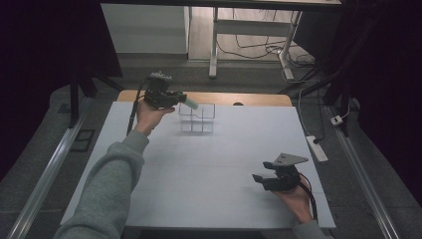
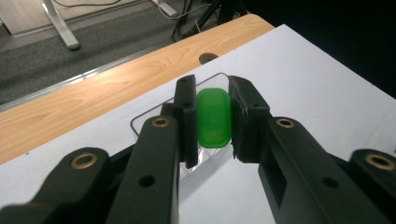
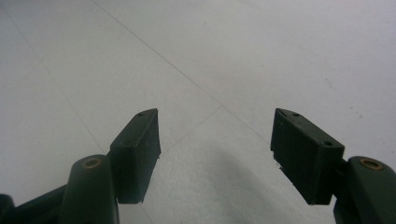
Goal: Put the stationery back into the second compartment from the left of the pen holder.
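left fingers (image 2: 214, 122) clamped on small green rounded plastic capsule (image 2: 214, 117), over clear divided plastic rack (image 1: 197, 118) | right fingers (image 3: 215, 156) apart, idle above white counter (image 1: 209, 164) | risk: we misalign, capsule clips divider, tips rack

Dim overall; the room around the table (image 1: 209, 164) was nearly black in the high view, with brighter floor beyond. Soft shadows lay under the right gripper (image 3: 215, 140). The near arms of the left gripper (image 2: 212, 119) were blurred; the pictures were slightly grainy.
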`<move>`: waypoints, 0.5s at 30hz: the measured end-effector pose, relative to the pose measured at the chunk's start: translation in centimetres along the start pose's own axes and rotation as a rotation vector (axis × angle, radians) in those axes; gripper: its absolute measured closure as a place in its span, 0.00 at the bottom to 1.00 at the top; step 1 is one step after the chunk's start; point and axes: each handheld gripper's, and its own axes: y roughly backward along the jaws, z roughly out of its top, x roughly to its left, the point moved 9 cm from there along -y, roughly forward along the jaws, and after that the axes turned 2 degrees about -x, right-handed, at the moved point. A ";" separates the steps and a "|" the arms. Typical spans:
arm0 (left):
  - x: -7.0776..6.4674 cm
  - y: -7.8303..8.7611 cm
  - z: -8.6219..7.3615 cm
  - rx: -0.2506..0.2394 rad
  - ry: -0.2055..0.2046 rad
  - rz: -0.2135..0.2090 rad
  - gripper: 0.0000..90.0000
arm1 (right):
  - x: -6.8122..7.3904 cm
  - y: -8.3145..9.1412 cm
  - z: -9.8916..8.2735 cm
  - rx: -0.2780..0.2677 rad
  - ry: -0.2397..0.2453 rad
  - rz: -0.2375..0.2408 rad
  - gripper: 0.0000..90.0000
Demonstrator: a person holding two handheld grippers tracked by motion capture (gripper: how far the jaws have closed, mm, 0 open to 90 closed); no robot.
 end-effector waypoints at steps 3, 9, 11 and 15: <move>0.1 -0.9 -0.2 0.024 -0.005 0.009 0.82 | 0.1 0.0 0.0 0.007 0.006 -0.004 0.36; -0.1 -2.2 -0.3 0.003 0.008 -0.008 0.76 | 0.0 0.0 -0.1 0.010 0.006 -0.004 0.36; -0.2 -2.2 -0.3 -0.003 0.011 -0.008 0.60 | 0.0 0.0 -0.1 0.008 0.004 -0.003 0.36; -0.3 -1.8 -0.6 -0.002 -0.020 -0.007 0.51 | 0.0 0.0 -0.1 0.009 0.007 -0.007 0.36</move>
